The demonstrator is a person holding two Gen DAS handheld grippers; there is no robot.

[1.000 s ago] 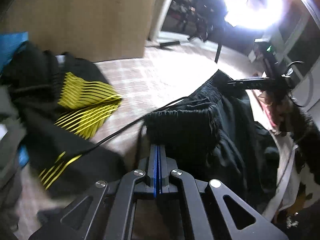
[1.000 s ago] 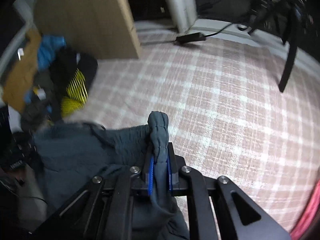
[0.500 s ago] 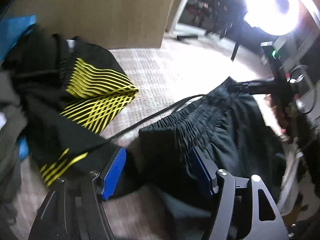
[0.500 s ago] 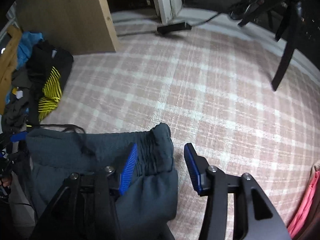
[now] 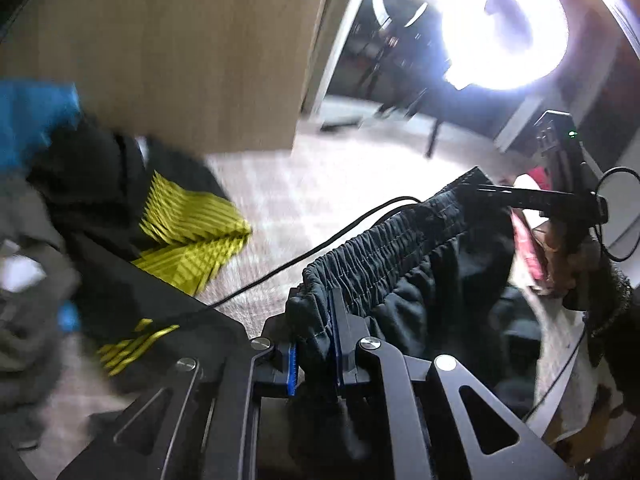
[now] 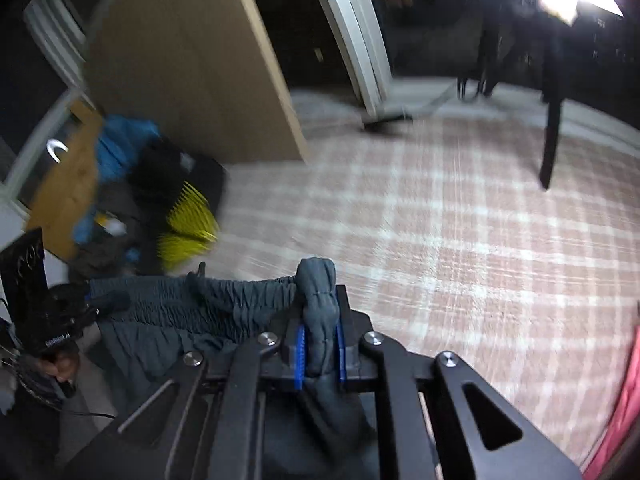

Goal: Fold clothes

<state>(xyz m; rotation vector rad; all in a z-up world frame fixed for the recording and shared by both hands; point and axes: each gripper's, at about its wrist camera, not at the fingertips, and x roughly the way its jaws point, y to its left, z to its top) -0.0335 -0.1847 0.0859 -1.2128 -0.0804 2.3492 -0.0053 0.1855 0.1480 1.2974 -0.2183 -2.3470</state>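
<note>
Over the rug [image 6: 460, 240], both claws have re-clamped the shorts [image 5: 400, 256].

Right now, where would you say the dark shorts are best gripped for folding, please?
Probably at the two ends of the gathered waistband, from above: it is a thick ridge stretched between the left gripper and right gripper, both shut on it.

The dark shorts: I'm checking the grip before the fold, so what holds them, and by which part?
Both grippers hold the dark shorts by the elastic waistband: left gripper and right gripper, one at each end.
</note>
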